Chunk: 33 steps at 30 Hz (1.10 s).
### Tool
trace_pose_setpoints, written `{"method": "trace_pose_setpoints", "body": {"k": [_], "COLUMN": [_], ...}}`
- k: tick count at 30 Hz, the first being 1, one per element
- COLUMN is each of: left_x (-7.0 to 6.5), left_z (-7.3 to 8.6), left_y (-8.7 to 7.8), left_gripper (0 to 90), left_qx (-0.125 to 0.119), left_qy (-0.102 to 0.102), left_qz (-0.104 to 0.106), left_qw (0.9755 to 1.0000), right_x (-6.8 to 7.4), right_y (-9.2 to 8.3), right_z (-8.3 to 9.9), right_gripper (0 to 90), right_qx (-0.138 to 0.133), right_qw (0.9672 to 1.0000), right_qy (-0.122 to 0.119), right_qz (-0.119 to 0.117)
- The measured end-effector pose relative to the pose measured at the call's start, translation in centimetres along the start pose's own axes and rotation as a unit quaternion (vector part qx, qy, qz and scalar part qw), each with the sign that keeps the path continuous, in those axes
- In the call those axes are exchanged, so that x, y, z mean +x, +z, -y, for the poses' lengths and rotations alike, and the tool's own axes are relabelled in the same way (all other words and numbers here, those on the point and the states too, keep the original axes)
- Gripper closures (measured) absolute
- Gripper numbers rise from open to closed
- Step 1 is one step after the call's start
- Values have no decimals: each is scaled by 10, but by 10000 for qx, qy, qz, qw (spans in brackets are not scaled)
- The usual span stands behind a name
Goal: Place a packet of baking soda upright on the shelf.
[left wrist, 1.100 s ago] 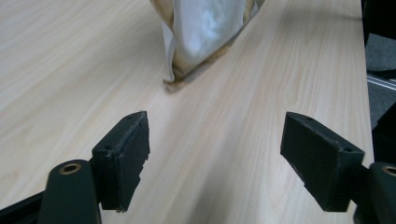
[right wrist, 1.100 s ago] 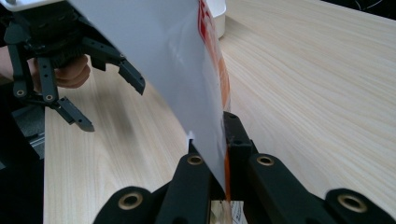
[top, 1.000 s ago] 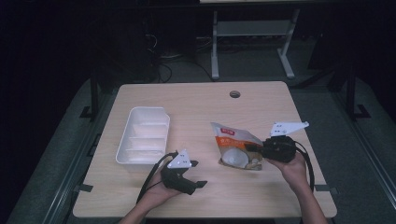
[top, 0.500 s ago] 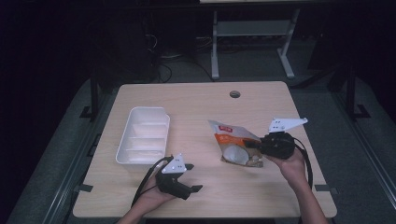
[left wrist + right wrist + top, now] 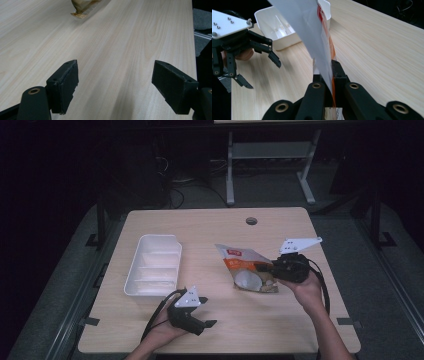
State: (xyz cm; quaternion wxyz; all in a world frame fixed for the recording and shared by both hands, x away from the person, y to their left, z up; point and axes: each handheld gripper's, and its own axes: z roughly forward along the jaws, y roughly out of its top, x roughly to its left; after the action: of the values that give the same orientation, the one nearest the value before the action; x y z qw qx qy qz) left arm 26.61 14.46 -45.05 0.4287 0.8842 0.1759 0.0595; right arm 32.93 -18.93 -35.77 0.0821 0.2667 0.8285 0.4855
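The right hand-held gripper (image 5: 270,268) has its jaws pinched tight on one edge of a snack bag (image 5: 246,268). The bag is orange and white with a red label, and it sits over the middle right of the table (image 5: 210,227). In the right gripper view the bag (image 5: 317,45) stands up between the two black jaws. The left hand-held gripper (image 5: 207,324) is near the front edge of the table, with its jaws wide apart and nothing between them. A white tray (image 5: 156,251) lies on the left side of the table, well apart from the bag.
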Motion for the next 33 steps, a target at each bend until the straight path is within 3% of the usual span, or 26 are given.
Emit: {"method": "trace_pose_setpoints", "body": {"k": [23, 33], "left_x": [2, 4], "left_z": [2, 3], "left_y": [-3, -2], "left_gripper": [211, 211], "left_qx": [3, 13], "left_qy": [30, 39], "left_qz": [13, 59], "left_qw": [10000, 10000], "right_x": [6, 9], "right_y": [39, 62], "right_z": [-45, -76], "right_gripper": [894, 894], "right_qx": [-46, -143], "right_qw": [9995, 9986], "right_qy": [-170, -263], "right_qz": [-272, -428]}}
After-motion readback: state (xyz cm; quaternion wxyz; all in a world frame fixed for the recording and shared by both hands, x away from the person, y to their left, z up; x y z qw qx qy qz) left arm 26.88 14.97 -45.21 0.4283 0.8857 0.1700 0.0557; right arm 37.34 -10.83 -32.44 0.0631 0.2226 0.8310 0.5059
